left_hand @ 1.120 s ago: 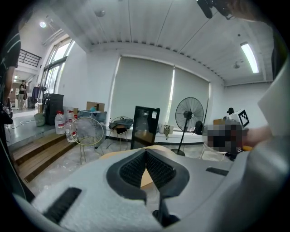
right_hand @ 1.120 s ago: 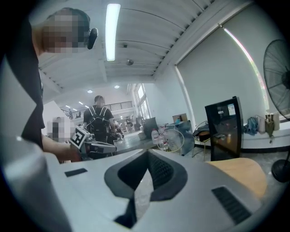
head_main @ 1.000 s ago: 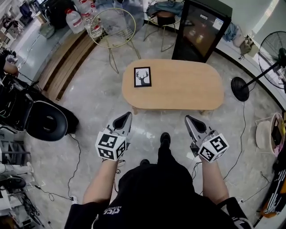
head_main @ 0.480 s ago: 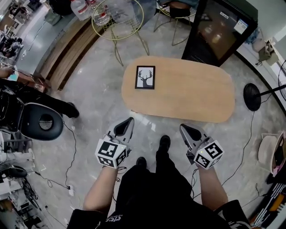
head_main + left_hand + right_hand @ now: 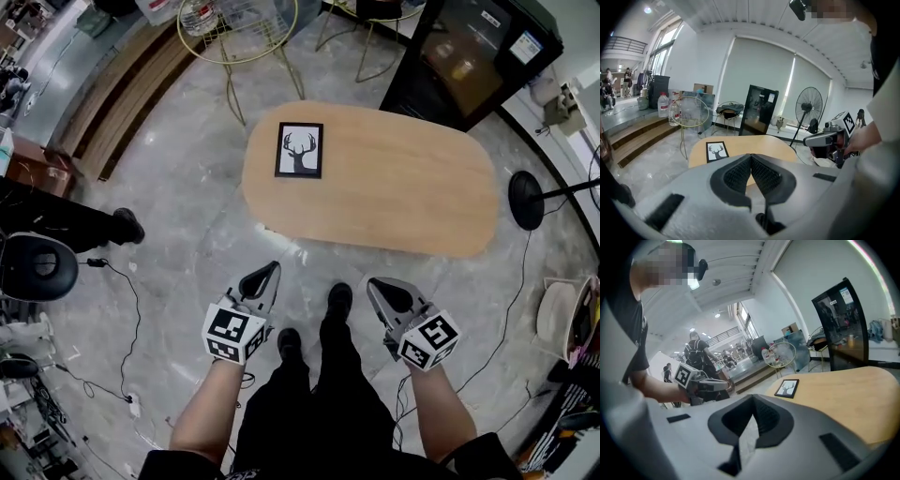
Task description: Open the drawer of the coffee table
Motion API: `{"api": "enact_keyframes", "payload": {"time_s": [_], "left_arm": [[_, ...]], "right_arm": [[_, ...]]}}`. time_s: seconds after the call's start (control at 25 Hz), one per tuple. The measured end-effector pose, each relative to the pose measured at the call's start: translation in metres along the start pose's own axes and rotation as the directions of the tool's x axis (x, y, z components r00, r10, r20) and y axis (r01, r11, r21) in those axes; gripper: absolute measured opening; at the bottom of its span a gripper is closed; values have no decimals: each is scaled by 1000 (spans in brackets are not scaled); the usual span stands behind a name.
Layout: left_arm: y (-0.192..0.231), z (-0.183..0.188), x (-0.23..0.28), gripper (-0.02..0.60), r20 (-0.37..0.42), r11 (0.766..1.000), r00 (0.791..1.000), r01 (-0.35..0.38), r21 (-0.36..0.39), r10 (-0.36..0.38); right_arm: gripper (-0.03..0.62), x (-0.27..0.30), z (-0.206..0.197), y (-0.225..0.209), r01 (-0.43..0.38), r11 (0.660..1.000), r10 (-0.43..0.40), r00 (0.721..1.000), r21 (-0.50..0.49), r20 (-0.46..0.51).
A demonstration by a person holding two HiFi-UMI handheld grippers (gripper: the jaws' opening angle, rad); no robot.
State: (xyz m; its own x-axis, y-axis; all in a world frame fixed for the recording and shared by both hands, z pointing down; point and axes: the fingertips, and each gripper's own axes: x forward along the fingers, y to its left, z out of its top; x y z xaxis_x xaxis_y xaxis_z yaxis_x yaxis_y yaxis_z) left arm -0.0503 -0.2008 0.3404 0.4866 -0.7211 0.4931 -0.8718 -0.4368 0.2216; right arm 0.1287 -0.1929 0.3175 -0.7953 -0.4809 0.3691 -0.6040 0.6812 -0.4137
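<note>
As closed fingers (image 5: 263,280) hover, the coffee table (image 5: 394,192) lies beyond.

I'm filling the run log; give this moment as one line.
left gripper: shut, empty | right gripper: shut, empty | oval light-wood coffee table: ahead, untouched | drawer: not visible

bright even daylight from the windows (image 5: 661,47), fisheye bending and dark vignetted corners.

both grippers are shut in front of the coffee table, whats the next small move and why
Probably lower the left gripper and right gripper toward the near edge of the coffee table: both are shut, empty and short of it, and no drawer front or handle shows yet.
</note>
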Motion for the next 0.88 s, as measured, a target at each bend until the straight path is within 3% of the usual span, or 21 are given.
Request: {"api": "enact_keyframes", "payload": {"time_s": [0.28, 0.52, 0.88], "left_arm": [[13, -67, 14, 8, -16, 998, 998, 55, 7, -55], [35, -126, 54, 8, -31, 995, 996, 85, 44, -84], [93, -163, 123, 9, 63, 996, 998, 4, 84, -10]], "right_arm": [[6, 32, -47, -7, 58, 997, -60, 997, 43, 45], [6, 70, -101, -39, 72, 997, -72, 997, -5, 40], [6, 97, -164, -126, 133, 986, -124, 989, -103, 86]]}}
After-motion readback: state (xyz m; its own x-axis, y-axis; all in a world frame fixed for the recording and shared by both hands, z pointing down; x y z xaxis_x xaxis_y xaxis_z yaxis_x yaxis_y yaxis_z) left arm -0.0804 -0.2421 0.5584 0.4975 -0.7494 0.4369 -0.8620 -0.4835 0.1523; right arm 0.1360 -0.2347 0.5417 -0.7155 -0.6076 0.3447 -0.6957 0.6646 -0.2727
